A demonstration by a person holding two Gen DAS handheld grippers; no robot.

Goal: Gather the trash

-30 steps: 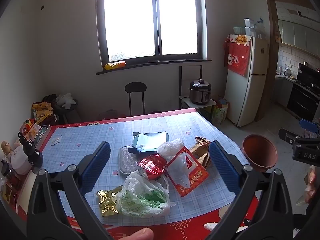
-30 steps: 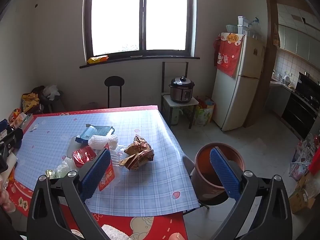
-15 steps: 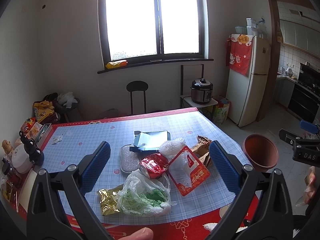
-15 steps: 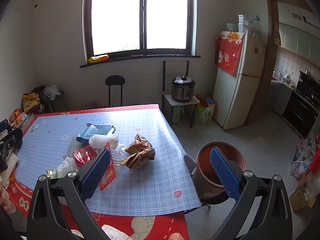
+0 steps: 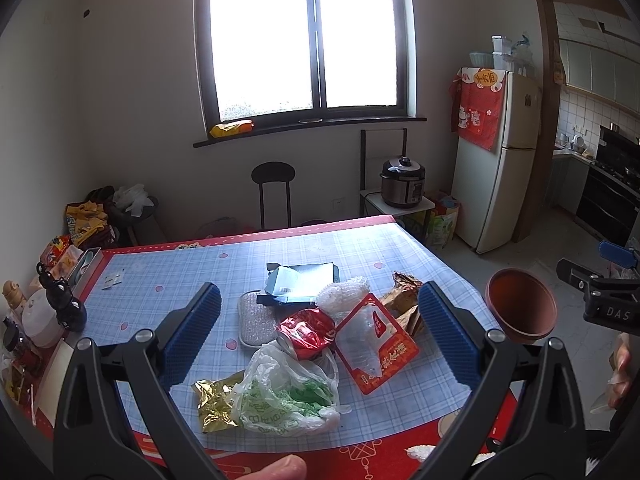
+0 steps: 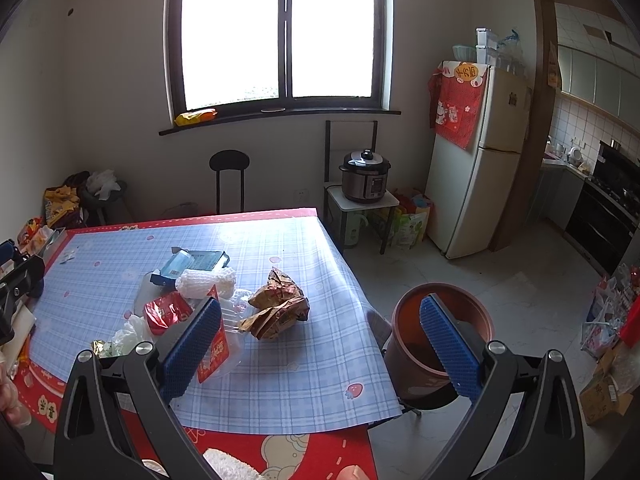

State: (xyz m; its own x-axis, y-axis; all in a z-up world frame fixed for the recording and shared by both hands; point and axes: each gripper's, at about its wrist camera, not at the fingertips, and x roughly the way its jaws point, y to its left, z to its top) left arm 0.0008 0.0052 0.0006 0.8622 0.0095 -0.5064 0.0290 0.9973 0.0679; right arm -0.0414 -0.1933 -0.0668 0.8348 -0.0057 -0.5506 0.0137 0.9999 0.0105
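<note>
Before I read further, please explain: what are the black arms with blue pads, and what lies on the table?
They are hand-held tongs, one in each of a person's hands, each carrying a camera that looks along its fingers. One picture is from the left tongs, one from the right tongs. Both are open and hold nothing. On the table lies trash: a white plastic bag, a gold wrapper, a red pouch, brown wrappers. A brown bin stands beside it.
</note>
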